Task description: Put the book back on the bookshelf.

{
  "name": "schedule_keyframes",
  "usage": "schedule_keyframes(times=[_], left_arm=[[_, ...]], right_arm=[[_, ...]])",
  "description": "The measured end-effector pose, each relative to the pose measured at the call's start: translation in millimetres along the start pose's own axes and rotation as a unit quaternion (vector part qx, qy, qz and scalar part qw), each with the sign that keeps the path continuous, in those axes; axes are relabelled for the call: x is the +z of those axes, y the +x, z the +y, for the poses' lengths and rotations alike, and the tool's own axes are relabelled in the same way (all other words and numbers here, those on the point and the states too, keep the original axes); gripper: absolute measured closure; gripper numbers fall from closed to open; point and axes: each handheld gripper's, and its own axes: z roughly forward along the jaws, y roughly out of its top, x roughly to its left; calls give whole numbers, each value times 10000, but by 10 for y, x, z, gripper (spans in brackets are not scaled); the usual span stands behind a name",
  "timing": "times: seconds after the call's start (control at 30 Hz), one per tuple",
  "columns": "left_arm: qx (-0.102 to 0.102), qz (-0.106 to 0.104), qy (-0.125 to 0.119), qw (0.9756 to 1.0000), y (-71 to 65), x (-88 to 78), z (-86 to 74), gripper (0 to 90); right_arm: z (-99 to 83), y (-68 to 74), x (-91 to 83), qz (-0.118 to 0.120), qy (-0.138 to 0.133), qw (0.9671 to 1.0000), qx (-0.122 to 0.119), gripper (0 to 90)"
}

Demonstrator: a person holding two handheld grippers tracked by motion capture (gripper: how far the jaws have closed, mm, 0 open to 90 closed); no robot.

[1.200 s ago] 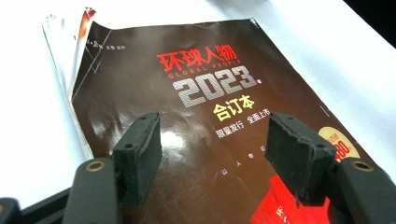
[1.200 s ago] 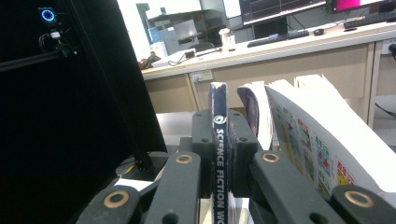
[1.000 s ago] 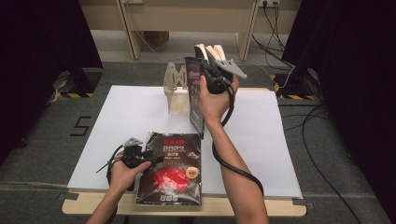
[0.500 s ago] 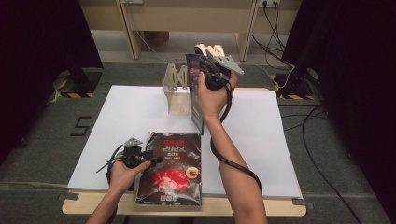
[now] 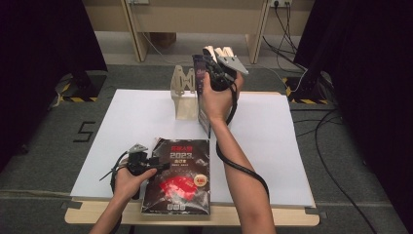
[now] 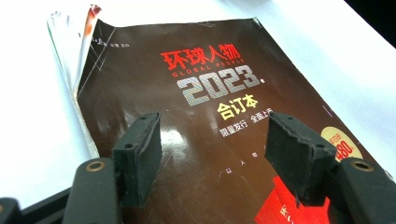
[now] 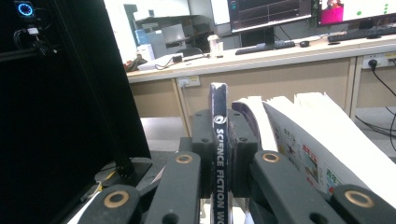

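Note:
A dark magazine (image 5: 178, 178) with "2023" on its cover lies flat at the table's front edge. My left gripper (image 5: 161, 166) rests open at its left side, and its black pads (image 6: 140, 154) hover apart over the cover (image 6: 210, 93). My right gripper (image 5: 214, 73) is raised over the back of the table, shut on the spine of a thin dark book (image 7: 218, 107) lettered "SCIENCE FICTION". That book (image 5: 202, 100) hangs upright, its lower edge near the tabletop. Fanned pale pages (image 7: 303, 140) stand just right of it.
A light wooden rack (image 5: 184, 95) stands at the back centre, just left of the held book. The white tabletop (image 5: 292, 146) is bare on its right half. Black stands and cables line the floor around the table.
The right hand has edged slightly up and away with the book. The left hand and the flat magazine have stayed put.

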Motion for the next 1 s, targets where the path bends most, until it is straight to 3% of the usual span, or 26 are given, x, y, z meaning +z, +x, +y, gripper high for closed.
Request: schedule_keyframes(times=[0.27, 0.57, 0.77, 1.0], left_arm=[[-10, 9, 7, 10000, 4, 1, -1, 358], [-13, 8, 4, 10000, 9, 5, -6, 357], [-6, 5, 15, 10000, 1, 12, -7, 357], [-8, -3, 1, 10000, 3, 8, -4, 357]], right_arm=[[-16, 29, 81, -37, 6, 10000, -29, 847], [-94, 63, 132, -136, 101, 9996, -225, 846], [-96, 83, 74, -163, 154, 9991, -359, 845], [-137, 119, -108, -115, 219, 9986, -457, 844]])
